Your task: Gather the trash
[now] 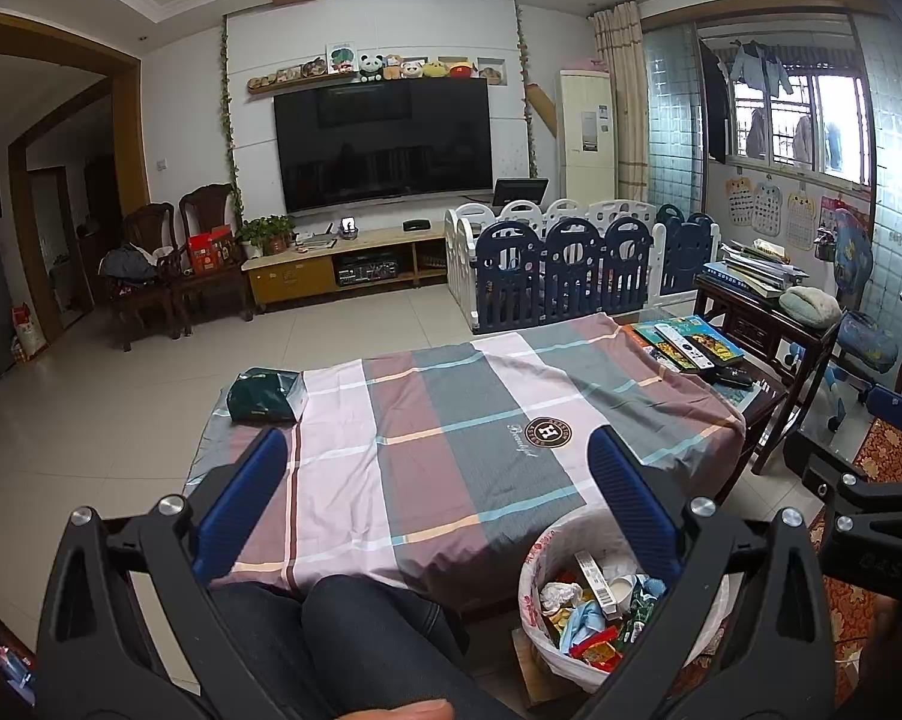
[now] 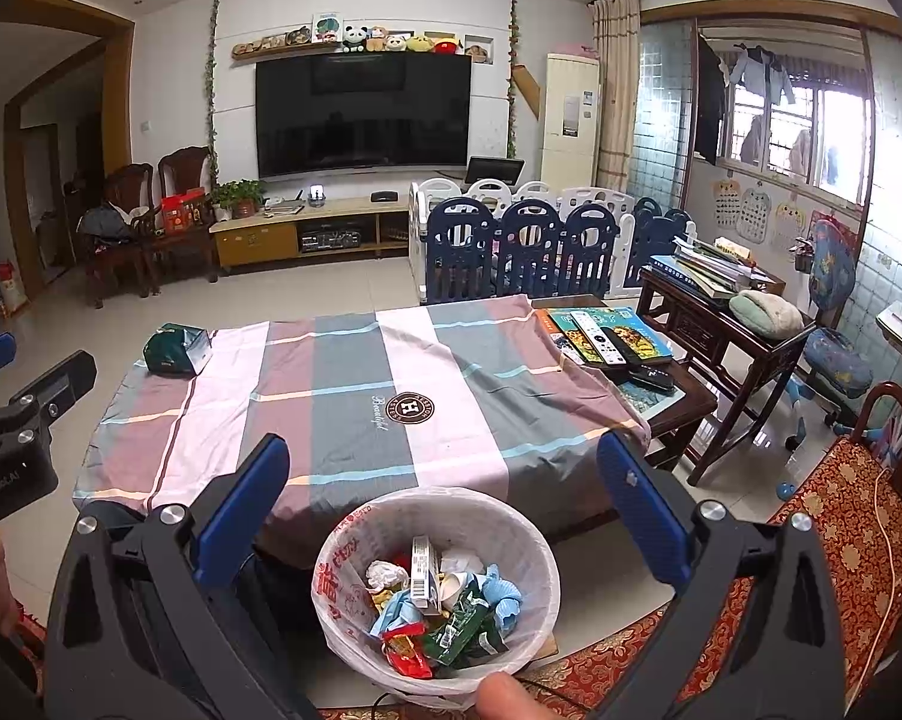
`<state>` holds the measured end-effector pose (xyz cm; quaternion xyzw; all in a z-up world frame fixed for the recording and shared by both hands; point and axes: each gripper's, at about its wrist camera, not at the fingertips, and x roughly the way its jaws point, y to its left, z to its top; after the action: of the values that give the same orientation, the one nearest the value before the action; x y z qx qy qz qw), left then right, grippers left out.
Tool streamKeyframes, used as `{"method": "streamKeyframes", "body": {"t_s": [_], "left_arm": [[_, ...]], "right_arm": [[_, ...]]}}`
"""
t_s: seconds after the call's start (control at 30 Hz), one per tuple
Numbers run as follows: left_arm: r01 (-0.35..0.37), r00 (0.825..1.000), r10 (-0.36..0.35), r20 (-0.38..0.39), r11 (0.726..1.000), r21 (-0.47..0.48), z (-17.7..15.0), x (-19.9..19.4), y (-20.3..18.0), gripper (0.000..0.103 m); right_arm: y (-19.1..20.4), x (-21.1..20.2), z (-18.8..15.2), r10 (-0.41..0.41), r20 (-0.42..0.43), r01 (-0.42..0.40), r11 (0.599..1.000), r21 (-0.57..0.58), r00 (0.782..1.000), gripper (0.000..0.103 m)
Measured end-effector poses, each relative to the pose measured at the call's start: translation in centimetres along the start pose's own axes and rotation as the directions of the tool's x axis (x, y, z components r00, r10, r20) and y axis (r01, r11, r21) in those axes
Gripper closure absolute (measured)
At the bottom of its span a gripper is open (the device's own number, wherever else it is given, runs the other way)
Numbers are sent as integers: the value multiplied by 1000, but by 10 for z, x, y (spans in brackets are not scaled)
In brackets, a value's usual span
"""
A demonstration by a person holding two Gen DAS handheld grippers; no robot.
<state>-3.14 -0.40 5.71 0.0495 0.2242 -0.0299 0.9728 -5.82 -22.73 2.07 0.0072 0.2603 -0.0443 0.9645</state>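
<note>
- The left gripper (image 1: 435, 489) is hovering low over the near edge of a surface (image 1: 451, 414) draped in a plaid cloth, with its jaws standing wide open and nothing between them.
- The right gripper (image 2: 441, 495) is hanging just above a trash bin (image 2: 354, 546), its jaws also spread wide and holding nothing.
- The trash bin is sitting on the floor directly below and between the right jaws, against the near side of the surface; in the left view it is lying under the right-hand blue finger (image 1: 631, 504).
- The bin is wearing a white plastic liner with red print and is holding crumpled trash (image 2: 444, 612): white paper, blue scraps, green and red wrappers and a small barcoded box standing on end.
- A dark green packet (image 2: 177, 349) is resting on the far left corner of the surface, well beyond the left finger of either gripper.
- Books and remote controls (image 2: 613, 339) are lying at the far right end, beyond the right jaws.
- The cloth between the jaws is showing a round badge with the letter H (image 1: 548, 430).
- The person's dark-trousered legs (image 1: 354, 636) are showing beneath the left jaws.
- A fingertip (image 2: 505, 696) is peeking in at the bottom edge of the right view.
- A large television (image 1: 384, 144) is hanging on the far wall, straight ahead of both grippers.
</note>
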Motion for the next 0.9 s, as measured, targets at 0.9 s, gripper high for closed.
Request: {"method": "streamKeyframes", "body": {"t_s": [0.9], "left_arm": [[8,1000,-8,-7,1000,3,-2,1,0,3]], "right_arm": [[4,6,0,4,-24,-4,1000,-3,1000,3]]}}
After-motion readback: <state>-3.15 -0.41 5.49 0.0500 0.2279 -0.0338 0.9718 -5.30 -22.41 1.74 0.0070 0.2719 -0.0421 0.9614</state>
